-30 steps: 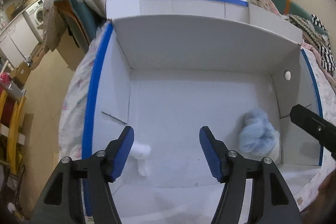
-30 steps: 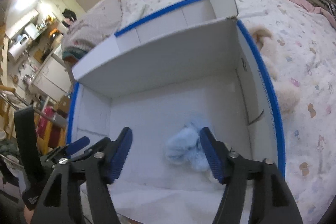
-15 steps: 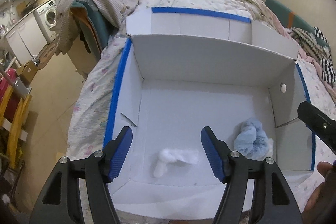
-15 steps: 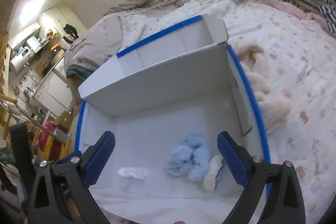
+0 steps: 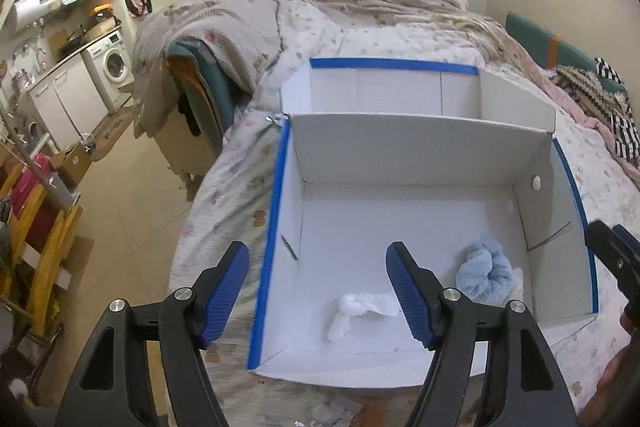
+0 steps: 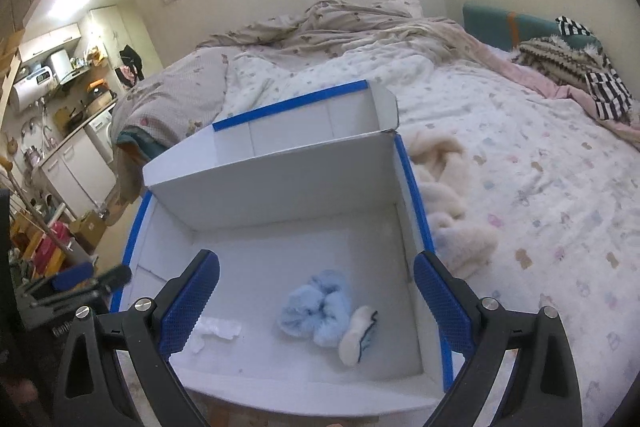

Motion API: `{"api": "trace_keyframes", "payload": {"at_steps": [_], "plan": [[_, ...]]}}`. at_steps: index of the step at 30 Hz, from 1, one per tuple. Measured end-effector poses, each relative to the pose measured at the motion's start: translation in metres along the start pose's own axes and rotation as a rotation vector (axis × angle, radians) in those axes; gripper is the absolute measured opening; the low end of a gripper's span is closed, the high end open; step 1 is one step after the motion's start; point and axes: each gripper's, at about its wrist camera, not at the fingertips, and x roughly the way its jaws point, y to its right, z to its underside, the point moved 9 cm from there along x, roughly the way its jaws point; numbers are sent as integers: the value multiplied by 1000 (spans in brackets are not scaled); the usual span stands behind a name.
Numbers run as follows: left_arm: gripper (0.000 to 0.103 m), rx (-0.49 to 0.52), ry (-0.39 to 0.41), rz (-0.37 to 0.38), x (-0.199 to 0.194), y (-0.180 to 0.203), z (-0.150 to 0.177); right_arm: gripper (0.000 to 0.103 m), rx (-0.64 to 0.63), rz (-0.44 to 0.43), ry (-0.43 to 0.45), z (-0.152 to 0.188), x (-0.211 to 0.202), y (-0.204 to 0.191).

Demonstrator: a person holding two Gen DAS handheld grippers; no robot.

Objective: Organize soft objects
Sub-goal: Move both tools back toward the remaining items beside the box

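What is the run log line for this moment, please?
box: on bed | inside: blue fluff, white cloth | left gripper: open, empty | right gripper: open, empty

Both wrist views look steeply down, from close above, into the same white box [image 5: 400, 219] on the bed [image 6: 520, 155].

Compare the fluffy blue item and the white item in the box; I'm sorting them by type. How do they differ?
The fluffy blue item is pale blue; the white item nearly matches the box floor. The blue one is bulky, furry and bunched; the white one is thinner, flatter and crumpled. The blue one lies toward the box's right side, touching a cream piece; the white one lies alone on the left. Both rest on the box floor, unheld.
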Motion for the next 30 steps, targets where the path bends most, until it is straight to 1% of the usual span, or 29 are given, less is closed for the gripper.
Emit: {"api": "trace_keyframes", "payload": {"at_steps": [5, 7, 9, 11, 13, 14, 17, 19, 22, 24, 28, 30], "plan": [[70, 0, 7, -4, -12, -10, 11, 103, -31, 13, -7, 8, -13, -1], [70, 1, -4, -11, -13, -17, 18, 103, -42, 5, -15, 13, -17, -4], [70, -5, -14, -2, -15, -23, 25, 103, -54, 1, -23, 17, -20, -5], [70, -7, -24, -15, -18, -30, 33, 103, -55, -12, -30, 21, -24, -5], [70, -20, -36, -21, -19, -37, 41, 103, -51, -8, -44, 27, -27, -2], [70, -30, -43, -19, -20, -40, 45, 103, -45, 2, -55, 32, -29, 1], [70, -45, -68, -14, -22, -45, 58, 103, -15, -21, -89, 44, -33, 4], [70, -43, -71, -20, -24, -47, 64, 103, -3, -31, -108, 52, -36, 4], [70, -48, -75, -13, -27, -49, 70, 103, 1, -44, -141, 62, -38, 1], [70, -52, -87, -11, -26, -50, 75, 103, -8, -36, -164, 70, -38, 0], [70, -67, -123, -9, -20, -53, 85, 103, 5, -44, -209, 83, -36, -3], [70, -79, -164, -13, -12, -56, 92, 103, 12, -42, -232, 90, -35, -2]]}}
